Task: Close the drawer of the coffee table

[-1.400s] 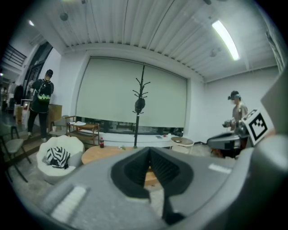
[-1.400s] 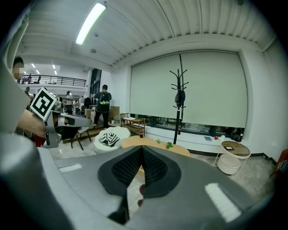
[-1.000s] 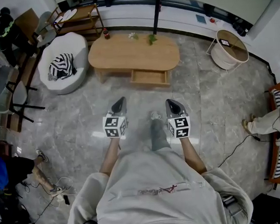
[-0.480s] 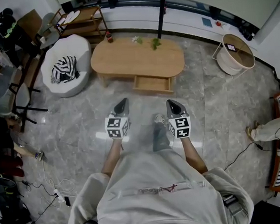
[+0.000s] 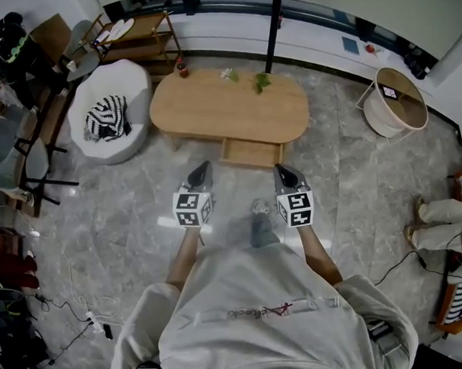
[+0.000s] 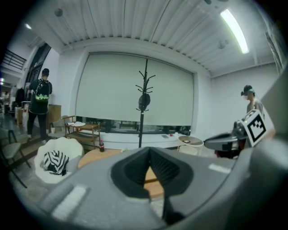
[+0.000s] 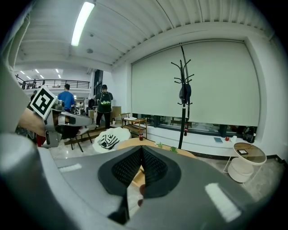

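An oval wooden coffee table (image 5: 227, 107) stands ahead on the marble floor. Its drawer (image 5: 251, 152) is pulled out from the near side, toward me. My left gripper (image 5: 201, 171) and right gripper (image 5: 285, 173) are both shut and empty, held side by side just short of the drawer front, one on each side of it. In the left gripper view the tabletop (image 6: 92, 157) shows past the closed jaws, with the right gripper (image 6: 223, 141) at the right. In the right gripper view the table (image 7: 148, 143) lies beyond the jaws.
A white armchair (image 5: 111, 109) with a striped cloth sits left of the table. A coat stand (image 5: 273, 23) rises behind it. A round side table (image 5: 399, 101) is at the right, a wooden shelf (image 5: 137, 32) at the back left. People stand at left, another sits at right.
Both grippers have moved forward together toward the coffee table; the table and drawer now lie closer in the head view. Jaws stay shut.
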A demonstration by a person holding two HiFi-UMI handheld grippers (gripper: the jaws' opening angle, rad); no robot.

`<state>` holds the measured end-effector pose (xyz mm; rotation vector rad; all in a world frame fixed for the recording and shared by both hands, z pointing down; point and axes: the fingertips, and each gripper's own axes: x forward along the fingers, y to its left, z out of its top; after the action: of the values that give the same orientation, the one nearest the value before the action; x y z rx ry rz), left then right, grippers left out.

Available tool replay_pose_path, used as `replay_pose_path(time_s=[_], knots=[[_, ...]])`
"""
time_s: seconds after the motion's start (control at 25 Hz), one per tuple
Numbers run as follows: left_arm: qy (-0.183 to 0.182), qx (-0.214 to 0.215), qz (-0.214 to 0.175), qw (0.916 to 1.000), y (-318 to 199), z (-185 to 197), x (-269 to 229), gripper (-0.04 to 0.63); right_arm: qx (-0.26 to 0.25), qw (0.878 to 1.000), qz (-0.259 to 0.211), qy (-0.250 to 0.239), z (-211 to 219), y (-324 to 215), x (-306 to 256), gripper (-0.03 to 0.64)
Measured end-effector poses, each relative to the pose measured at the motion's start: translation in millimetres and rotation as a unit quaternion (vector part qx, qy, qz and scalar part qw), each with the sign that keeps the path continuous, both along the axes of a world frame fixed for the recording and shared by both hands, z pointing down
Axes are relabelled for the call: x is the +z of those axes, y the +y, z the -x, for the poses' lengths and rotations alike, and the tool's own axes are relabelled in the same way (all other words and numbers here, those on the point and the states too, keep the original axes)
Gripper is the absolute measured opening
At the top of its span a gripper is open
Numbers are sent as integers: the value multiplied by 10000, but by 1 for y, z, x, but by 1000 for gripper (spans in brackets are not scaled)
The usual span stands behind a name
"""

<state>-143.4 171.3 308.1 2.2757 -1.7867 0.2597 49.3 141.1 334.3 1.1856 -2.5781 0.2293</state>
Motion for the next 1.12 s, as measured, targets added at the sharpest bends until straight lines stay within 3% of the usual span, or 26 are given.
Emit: replay_pose_path(time_s=[0.64,1.12], knots=[[1,-247,-14,9997,-167,-5,-19,-3,-384,9992,-58,29,9,-176,-22,3],[-88,-276,119,9995,-256,-21,-6,-3,-466,9989,61,35,-8,-263,-6,3]])
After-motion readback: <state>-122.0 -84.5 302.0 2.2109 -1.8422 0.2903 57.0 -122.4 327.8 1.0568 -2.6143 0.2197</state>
